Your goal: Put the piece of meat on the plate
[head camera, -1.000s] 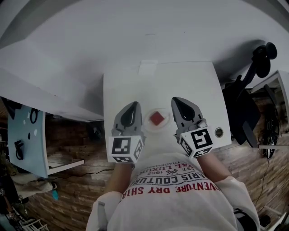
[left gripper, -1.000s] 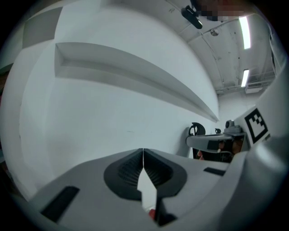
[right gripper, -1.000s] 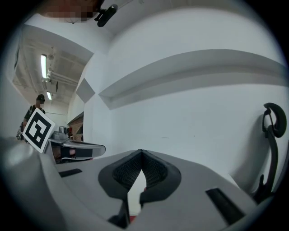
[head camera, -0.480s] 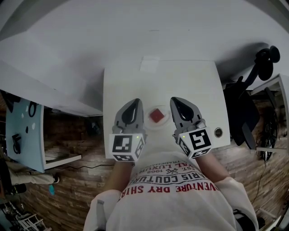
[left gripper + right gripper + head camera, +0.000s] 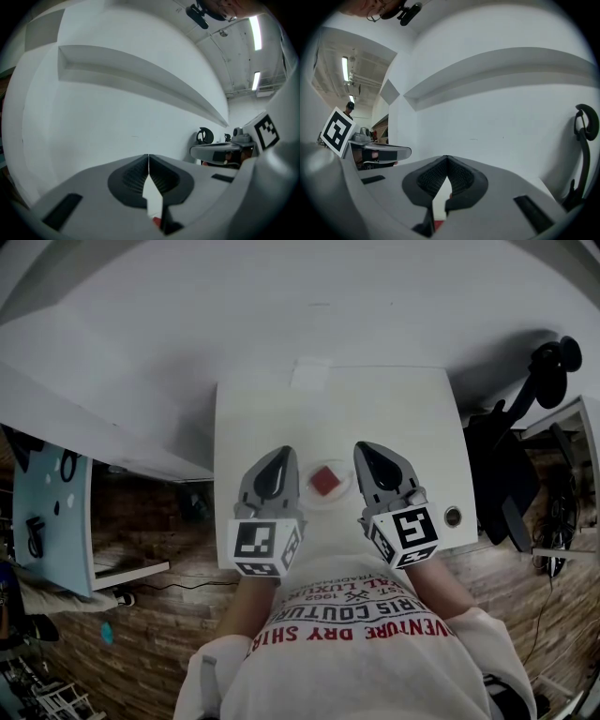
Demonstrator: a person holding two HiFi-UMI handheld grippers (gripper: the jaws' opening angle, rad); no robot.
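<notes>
Looking down through the head view, I am seeing the small red square piece of meat (image 5: 325,480) lying on the round white plate (image 5: 343,495). The plate is sitting on the white rectangular table (image 5: 394,409), toward its near edge. I am resting the left gripper (image 5: 280,454) just beside the plate on one side and the right gripper (image 5: 364,448) just beside it on the other. As far as I can tell, neither is touching the meat. In each gripper view the ribbed pads are meeting at the tips, so both pairs of jaws are pressed together with nothing between them. I am judging the placing as done. What I am worrying about now is pulling away. Either gripper swinging inward would be clipping the rim, sliding the plate across the smooth tabletop or tipping the meat off. With the jaws together, any contact would be pushing, not gripping.
</notes>
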